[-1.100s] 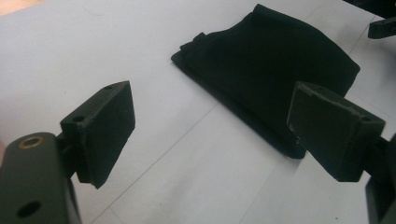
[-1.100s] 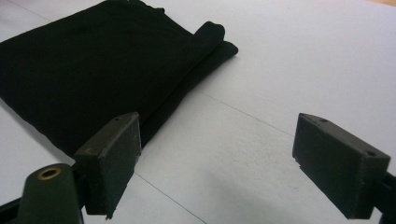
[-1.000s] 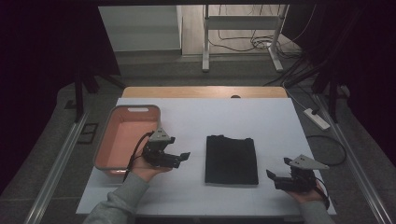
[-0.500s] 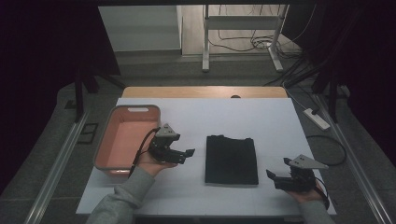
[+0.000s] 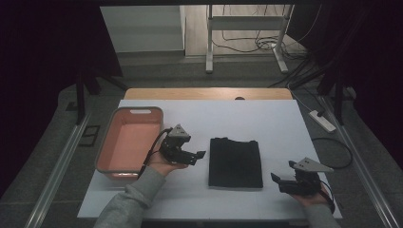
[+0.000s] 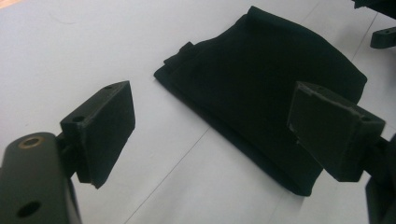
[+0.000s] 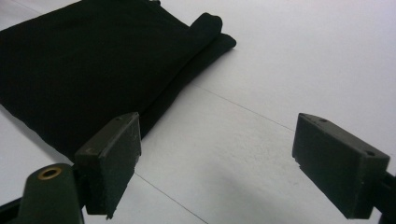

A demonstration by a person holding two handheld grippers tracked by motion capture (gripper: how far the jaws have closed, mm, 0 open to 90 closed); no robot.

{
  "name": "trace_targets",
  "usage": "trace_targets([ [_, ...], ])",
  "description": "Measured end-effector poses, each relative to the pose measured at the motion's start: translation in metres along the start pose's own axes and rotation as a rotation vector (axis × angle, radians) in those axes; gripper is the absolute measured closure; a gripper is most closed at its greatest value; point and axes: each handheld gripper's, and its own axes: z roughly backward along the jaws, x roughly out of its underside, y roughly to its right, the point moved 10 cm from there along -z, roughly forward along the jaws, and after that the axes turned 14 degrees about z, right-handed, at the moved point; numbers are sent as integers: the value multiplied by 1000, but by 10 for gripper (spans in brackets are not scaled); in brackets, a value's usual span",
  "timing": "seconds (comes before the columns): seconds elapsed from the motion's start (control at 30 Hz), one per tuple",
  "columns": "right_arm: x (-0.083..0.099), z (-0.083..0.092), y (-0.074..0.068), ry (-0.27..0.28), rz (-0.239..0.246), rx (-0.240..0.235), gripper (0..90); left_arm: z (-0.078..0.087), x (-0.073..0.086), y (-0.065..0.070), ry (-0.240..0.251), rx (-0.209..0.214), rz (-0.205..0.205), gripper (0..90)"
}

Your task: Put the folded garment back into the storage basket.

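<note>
Two sets of tongs, one folded black fabric rectangle (image 5: pixel 235 162) lying flat between them near the middle of the white worktop (image 5: pixel 209 114). The cloth's long axis runs from the lower part of the high view up toward the top, so both tongs face its long side edges rather than its short ends.

The left tongs (image 5: pixel 196 156) are the nearer pair by a good bit: their tips sit just beside the cloth's left edge, roughly level with its upper half, pointing toward the right of the frame. The right tongs (image 5: pixel 279 182) hang at the lower right, off the cloth's bottom right corner and clearly apart from it, aimed back toward the left. Both are released, jaws spread wide with nothing between them. In the left gripper view the gap of the left tongs (image 6: pixel 212 130) frames the cloth's (image 6: pixel 275 93) near edge and bare worktop.

The cloth looks like a neatly folded dark garment or towel, several layers thick. In the right gripper view the folded cloth (image 7: pixel 93 70) fills the upper left, with a rounded rolled fold at its far corner, and the right tongs (image 7: pixel 217 163) stand open over plain worktop. A small tab sticks out on one edge in the left gripper view, possibly a label; it's too dark to tell.

A salmon-pink plastic tub (image 5: pixel 114 164) sits at the left of the high view, empty as far as I can see, just behind the left hand (image 5: pixel 164 164).
</note>
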Motion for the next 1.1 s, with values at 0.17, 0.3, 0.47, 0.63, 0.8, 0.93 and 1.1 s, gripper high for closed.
trace_targets([
  [0.17,1,0,1,-1,-2,-1,162,-8,0,-1,-17,-7,1,151],
  [0.3,1,0,0,-1,-2,-1,162,-13,0,-2,-29,-5,4,151],
  [0.47,1,-1,0,-4,4,-4,162,-20,0,-2,-42,-12,1,152],
  [0.63,1,-1,0,-4,1,-4,162,-27,1,-3,-58,-13,-1,152],
  [0.8,1,-1,0,-5,1,-3,162,-33,0,0,-67,-12,-8,151],
  [0.93,1,-1,0,-5,-1,-4,162,-35,-2,1,-71,-10,-9,151],
  [1.1,1,-1,0,-5,-1,-5,162,-40,-3,2,-79,-8,-11,151],
])
